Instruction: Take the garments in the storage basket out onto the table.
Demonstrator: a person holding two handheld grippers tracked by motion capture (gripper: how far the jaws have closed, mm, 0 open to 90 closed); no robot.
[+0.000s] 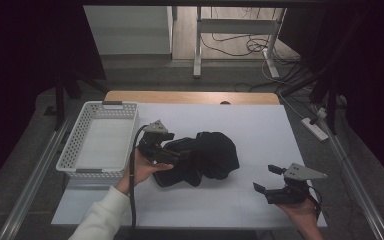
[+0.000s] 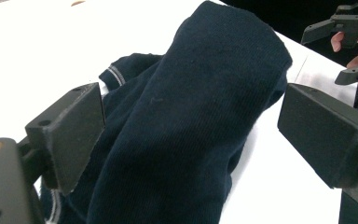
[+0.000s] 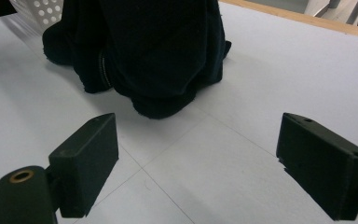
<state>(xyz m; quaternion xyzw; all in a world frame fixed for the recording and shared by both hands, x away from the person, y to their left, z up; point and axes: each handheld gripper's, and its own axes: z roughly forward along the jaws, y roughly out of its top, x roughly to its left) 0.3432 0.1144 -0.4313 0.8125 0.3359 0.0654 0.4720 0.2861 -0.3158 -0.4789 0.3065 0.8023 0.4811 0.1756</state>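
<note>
A dark navy knitted garment (image 1: 210,155) lies bunched in the middle of the white table top (image 1: 260,125). My left gripper (image 1: 176,154) reaches into its left side from a hand at the near left. In the left gripper view the cloth (image 2: 191,116) runs up between the two wide-apart jaws of the left gripper (image 2: 191,128); the left jaw is at the cloth's edge and the right jaw stands off it. My right gripper (image 1: 265,178) is open near the front right corner, a hand's breadth from the garment (image 3: 154,51), with bare table between the jaws of the right gripper (image 3: 205,158).
A white perforated basket (image 1: 102,105) stands at the table's left edge, close behind the left hand; its corner shows in the right gripper view (image 3: 42,9). A wooden strip (image 1: 190,96) runs along the far edge. Beyond the table are desk legs and cables on the floor.
</note>
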